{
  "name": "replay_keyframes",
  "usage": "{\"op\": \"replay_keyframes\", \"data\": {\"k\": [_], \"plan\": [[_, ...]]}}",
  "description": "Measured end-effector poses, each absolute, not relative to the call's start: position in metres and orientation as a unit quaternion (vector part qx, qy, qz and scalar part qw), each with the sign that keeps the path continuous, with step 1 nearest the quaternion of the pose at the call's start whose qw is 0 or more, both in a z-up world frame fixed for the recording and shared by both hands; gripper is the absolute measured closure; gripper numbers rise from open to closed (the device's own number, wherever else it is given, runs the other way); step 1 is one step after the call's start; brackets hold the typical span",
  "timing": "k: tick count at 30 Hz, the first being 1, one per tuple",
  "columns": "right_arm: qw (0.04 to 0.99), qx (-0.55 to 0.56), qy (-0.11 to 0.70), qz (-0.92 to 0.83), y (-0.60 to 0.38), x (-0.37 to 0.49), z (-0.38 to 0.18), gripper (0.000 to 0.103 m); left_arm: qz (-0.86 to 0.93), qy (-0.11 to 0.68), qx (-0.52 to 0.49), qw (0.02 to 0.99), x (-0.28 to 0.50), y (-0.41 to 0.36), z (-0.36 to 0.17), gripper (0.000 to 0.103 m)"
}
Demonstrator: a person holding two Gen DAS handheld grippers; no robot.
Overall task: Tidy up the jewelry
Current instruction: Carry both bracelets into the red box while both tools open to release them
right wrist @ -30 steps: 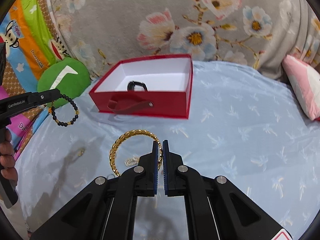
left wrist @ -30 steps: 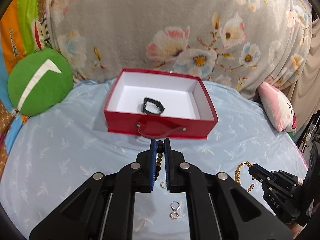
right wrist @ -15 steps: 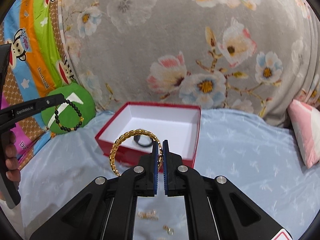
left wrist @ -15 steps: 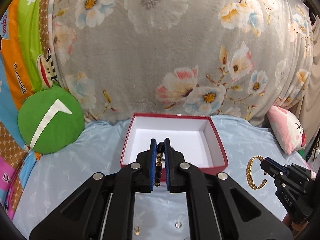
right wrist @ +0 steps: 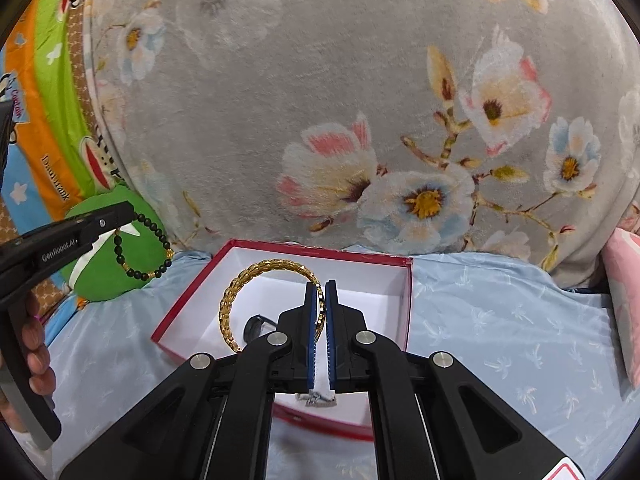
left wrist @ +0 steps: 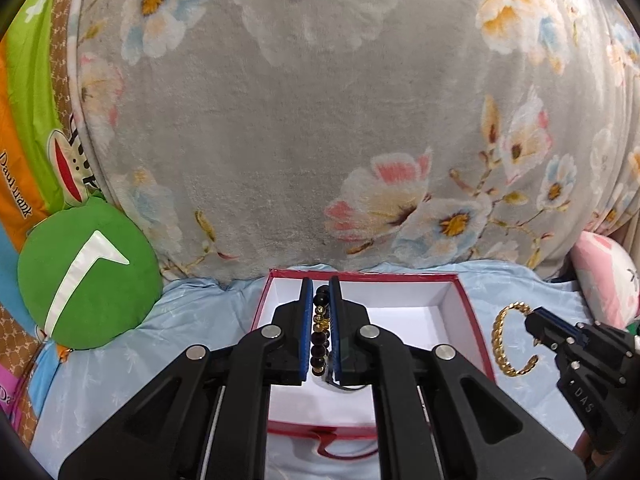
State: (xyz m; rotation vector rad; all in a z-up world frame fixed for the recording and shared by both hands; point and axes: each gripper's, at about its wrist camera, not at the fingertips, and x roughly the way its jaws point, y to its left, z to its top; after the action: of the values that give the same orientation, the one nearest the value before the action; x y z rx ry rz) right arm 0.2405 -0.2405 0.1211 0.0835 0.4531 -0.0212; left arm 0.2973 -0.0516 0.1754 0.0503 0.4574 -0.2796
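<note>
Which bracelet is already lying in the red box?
The black band, flat on the box's white floor. The gold bracelet is pinched in the right tool, and the beaded bracelet hangs from the left tool.

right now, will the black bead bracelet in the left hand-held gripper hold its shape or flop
Probably floppy: the bead bracelet hangs as a sagging loop from the left hand-held gripper. Round beads look apt to roll or slip once dropped into the red box.

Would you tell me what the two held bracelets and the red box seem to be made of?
Gold bracelet: shiny braided metal, probably plated. Beaded bracelet: glossy dark beads, stone or glass, with gold spacers. Red box: stiff card, matte white inside.
</note>
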Motion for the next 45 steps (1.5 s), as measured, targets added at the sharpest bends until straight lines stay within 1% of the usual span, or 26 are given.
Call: {"op": "replay_keyframes", "data": {"k": [9, 20, 26, 29, 30, 31, 32, 33, 34, 35, 40, 45], "plan": [[0.967, 0.036, 0.253, -0.023, -0.251, 0.297, 0.093, 0.1, -0.13, 0.269, 0.024, 0.954, 0.353, -0.069, 0.136, 0.096], [0.954, 0.035, 0.296, -0.028, -0.253, 0.348, 0.049, 0.099, -0.115, 0.307, 0.046, 0.944, 0.392, -0.088, 0.085, 0.096], [0.951, 0.04, 0.304, -0.03, -0.254, 0.363, 0.039, 0.098, -0.108, 0.325, 0.036, 0.939, 0.411, -0.087, 0.069, 0.096], [0.952, 0.037, 0.303, -0.028, -0.254, 0.368, 0.035, 0.092, -0.107, 0.331, 0.035, 0.937, 0.418, -0.086, 0.062, 0.094], [0.952, 0.034, 0.303, -0.03, -0.253, 0.369, 0.034, 0.083, -0.105, 0.33, 0.038, 0.937, 0.419, -0.086, 0.06, 0.09], [0.953, 0.031, 0.299, -0.034, -0.253, 0.369, 0.034, 0.069, -0.1, 0.331, 0.042, 0.937, 0.42, -0.085, 0.059, 0.068], [0.954, 0.031, 0.294, -0.038, -0.253, 0.368, 0.034, 0.064, -0.092, 0.331, 0.044, 0.938, 0.42, -0.084, 0.059, 0.033], [0.957, 0.033, 0.286, -0.04, -0.253, 0.365, 0.036, 0.056, -0.089, 0.327, 0.038, 0.94, 0.419, -0.082, 0.06, 0.023], [0.959, 0.033, 0.278, -0.04, -0.254, 0.362, 0.037, 0.053, -0.093, 0.31, 0.026, 0.946, 0.414, -0.078, 0.063, 0.021], [0.96, 0.031, 0.275, -0.042, -0.254, 0.36, 0.039, 0.052, -0.093, 0.306, 0.024, 0.947, 0.412, -0.075, 0.065, 0.02], [0.963, 0.05, 0.263, -0.043, -0.26, 0.33, 0.051, 0.048, -0.098, 0.311, -0.004, 0.946, 0.392, -0.054, 0.077, 0.019], [0.965, 0.061, 0.254, -0.034, -0.259, 0.274, 0.061, 0.045, -0.093, 0.319, -0.021, 0.943, 0.355, -0.024, 0.086, 0.019]]}}
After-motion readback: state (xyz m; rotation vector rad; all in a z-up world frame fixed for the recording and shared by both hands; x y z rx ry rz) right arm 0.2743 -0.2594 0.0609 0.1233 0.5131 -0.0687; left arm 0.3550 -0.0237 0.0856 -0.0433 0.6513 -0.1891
